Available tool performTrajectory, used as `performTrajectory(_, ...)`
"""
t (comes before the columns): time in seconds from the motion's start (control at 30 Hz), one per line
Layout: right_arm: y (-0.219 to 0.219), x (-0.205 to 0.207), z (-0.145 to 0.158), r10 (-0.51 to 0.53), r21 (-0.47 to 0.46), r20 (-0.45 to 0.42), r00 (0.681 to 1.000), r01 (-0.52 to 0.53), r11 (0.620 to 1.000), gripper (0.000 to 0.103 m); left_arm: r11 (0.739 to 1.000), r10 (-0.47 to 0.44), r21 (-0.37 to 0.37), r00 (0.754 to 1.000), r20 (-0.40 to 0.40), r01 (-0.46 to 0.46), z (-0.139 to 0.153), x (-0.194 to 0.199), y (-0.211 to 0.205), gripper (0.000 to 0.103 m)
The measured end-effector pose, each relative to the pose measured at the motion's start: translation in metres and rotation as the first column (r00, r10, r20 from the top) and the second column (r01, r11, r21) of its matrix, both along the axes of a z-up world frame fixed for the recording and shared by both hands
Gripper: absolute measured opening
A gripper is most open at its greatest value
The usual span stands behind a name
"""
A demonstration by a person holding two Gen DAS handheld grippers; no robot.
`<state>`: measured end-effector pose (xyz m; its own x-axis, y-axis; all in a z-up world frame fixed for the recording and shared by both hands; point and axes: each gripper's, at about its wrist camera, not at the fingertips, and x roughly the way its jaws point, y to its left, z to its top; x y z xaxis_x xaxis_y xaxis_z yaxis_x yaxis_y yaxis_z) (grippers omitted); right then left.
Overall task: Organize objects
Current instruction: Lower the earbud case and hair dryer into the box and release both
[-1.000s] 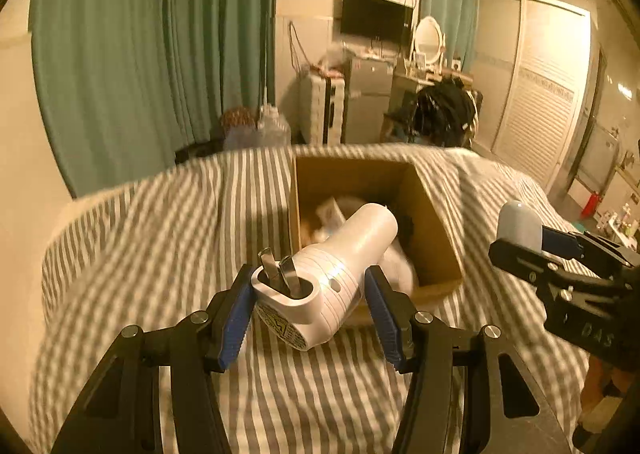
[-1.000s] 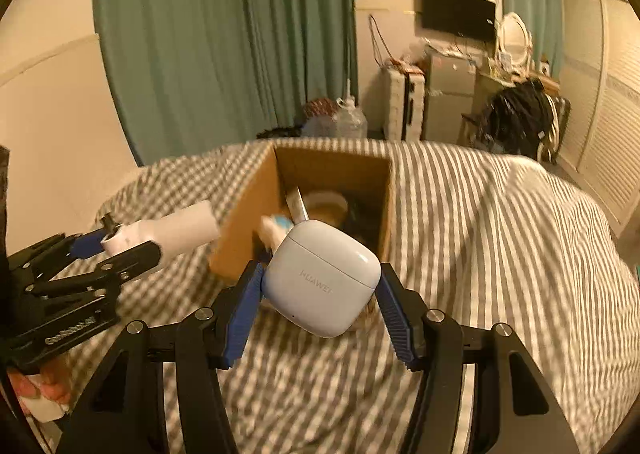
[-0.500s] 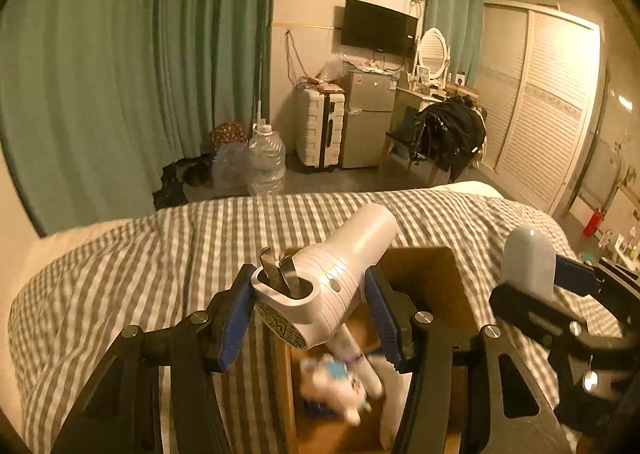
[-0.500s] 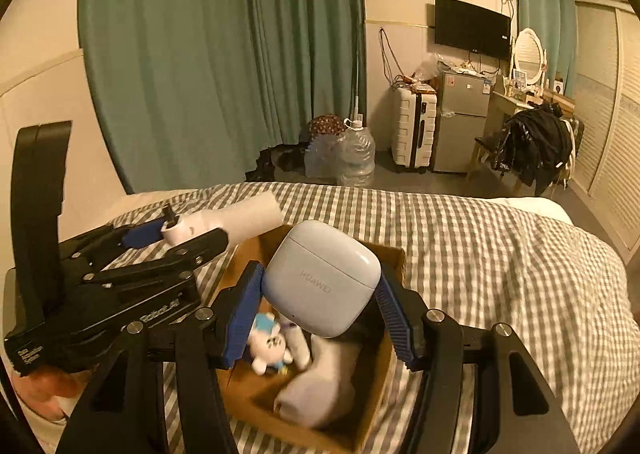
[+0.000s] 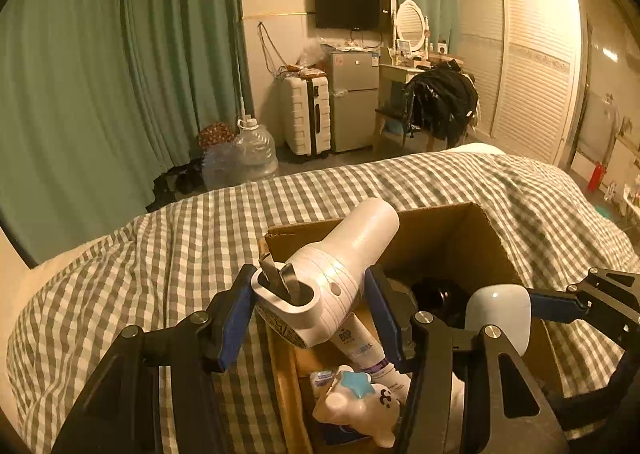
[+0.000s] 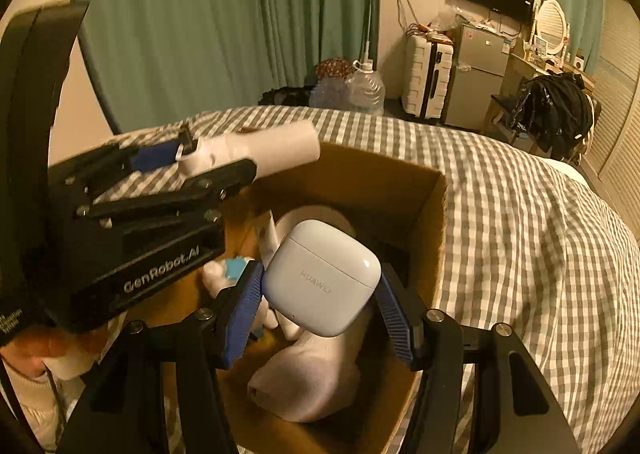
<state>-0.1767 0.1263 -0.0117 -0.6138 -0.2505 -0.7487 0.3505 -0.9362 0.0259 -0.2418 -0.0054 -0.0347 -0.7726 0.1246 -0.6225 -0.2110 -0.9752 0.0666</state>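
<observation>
My left gripper [image 5: 308, 306] is shut on a white hair dryer [image 5: 336, 274] and holds it over the left edge of an open cardboard box [image 5: 444, 230] on the checked bed. My right gripper [image 6: 320, 294] is shut on a pale blue earbuds case [image 6: 322, 276] and holds it above the box [image 6: 400, 182]. The case also shows at the right of the left wrist view [image 5: 498, 310]. The hair dryer also shows in the right wrist view [image 6: 264, 150]. Inside the box lie a white plush toy [image 5: 360, 410], a tube [image 5: 360, 346] and a white sock [image 6: 316, 374].
The bed has a grey-and-white checked cover [image 5: 160, 246]. Beyond it stand green curtains [image 5: 120, 54], water jugs [image 5: 252, 154], a white suitcase [image 5: 306, 114], a small fridge [image 5: 354, 98] and a chair with black clothes [image 5: 440, 102].
Both grippers have come in over the box with their loads. The box interior now sits directly below them and fills more of both views.
</observation>
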Motion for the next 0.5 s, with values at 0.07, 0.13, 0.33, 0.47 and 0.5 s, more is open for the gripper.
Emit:
performTrajectory(0.07, 0.0, 0.004, -0.002, 0.001, 0.006, 0.001, 1.0, -0.001, 1.0, 0.057, 1.0, -0.007, -0.018, 1.0, -0.007, 0.007, -0.001, 0.003, 0.001, 0.056)
performTrajectory(0.13, 0.007, 0.006, -0.001, -0.013, -0.023, -0.004, 1.0, 0.013, 1.0, 0.068, 1.0, -0.011, -0.028, 1.0, -0.009, 0.011, -0.003, 0.003, 0.002, 0.058)
performTrajectory(0.33, 0.029, 0.003, 0.014, -0.061, -0.103, -0.015, 0.998, 0.059, 0.993, 0.085, 0.999, 0.018, -0.037, 0.999, -0.035, -0.019, 0.009, 0.008, -0.003, 0.083)
performTrajectory(0.47, 0.033, 0.003, 0.037, -0.102, -0.106, -0.046, 0.994, 0.096, 0.99, 0.087, 0.999, 0.047, -0.008, 0.998, -0.045, -0.048, 0.03, 0.015, -0.009, 0.087)
performTrajectory(0.5, 0.034, 0.005, 0.044, -0.108, -0.104, -0.058, 0.992, 0.102, 0.989, 0.087, 0.999, 0.053, 0.005, 0.997, -0.051, -0.053, 0.038, 0.019, -0.011, 0.09)
